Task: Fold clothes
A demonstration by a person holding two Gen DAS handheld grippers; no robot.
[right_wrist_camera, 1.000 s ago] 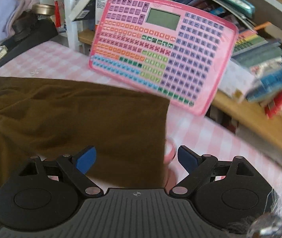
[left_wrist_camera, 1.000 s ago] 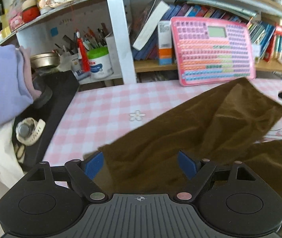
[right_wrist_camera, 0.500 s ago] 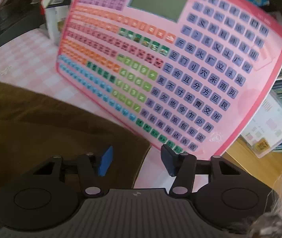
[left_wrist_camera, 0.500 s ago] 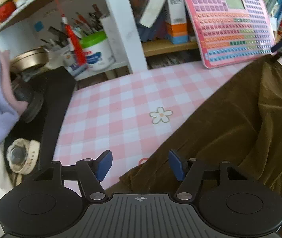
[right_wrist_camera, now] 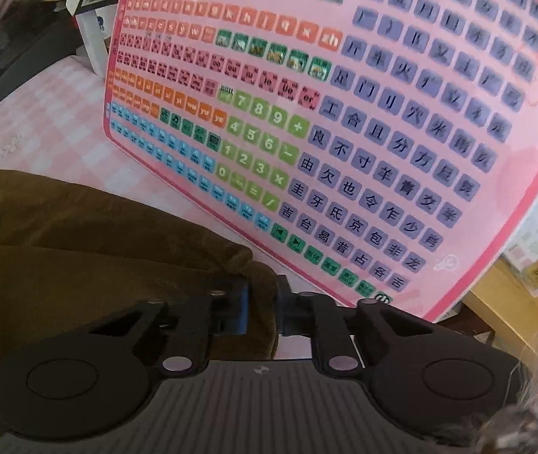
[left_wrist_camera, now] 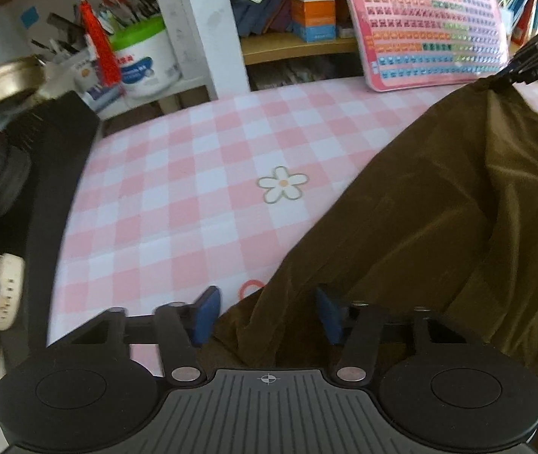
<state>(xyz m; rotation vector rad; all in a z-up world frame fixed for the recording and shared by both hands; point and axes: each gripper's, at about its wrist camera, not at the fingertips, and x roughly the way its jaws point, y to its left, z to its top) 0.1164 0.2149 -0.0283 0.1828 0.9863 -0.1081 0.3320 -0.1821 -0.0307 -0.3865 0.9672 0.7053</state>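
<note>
Right gripper [right_wrist_camera: 261, 304] pinches the brown garment's [left_wrist_camera: 439, 219] far corner, upper right in the left view.
Left gripper [left_wrist_camera: 265, 316], jaws apart, straddles the near corner, bottom centre.

**A cluttered study corner in daylight**

A desk [left_wrist_camera: 200, 174] under a pink-and-white checked cloth, printed with a small white flower [left_wrist_camera: 283, 188], runs back to a white shelf post [left_wrist_camera: 208, 26]. Wooden shelves [left_wrist_camera: 295, 43] behind it hold books and boxes. A pink learning board [right_wrist_camera: 344, 121] with coloured keys leans against them. To the left stand a green-lidded white tub [left_wrist_camera: 144, 60] stuffed with pens, a hanging red tassel [left_wrist_camera: 96, 45] and a brass bowl [left_wrist_camera: 4, 81]. Soft daylight falls across the cloth.
</note>
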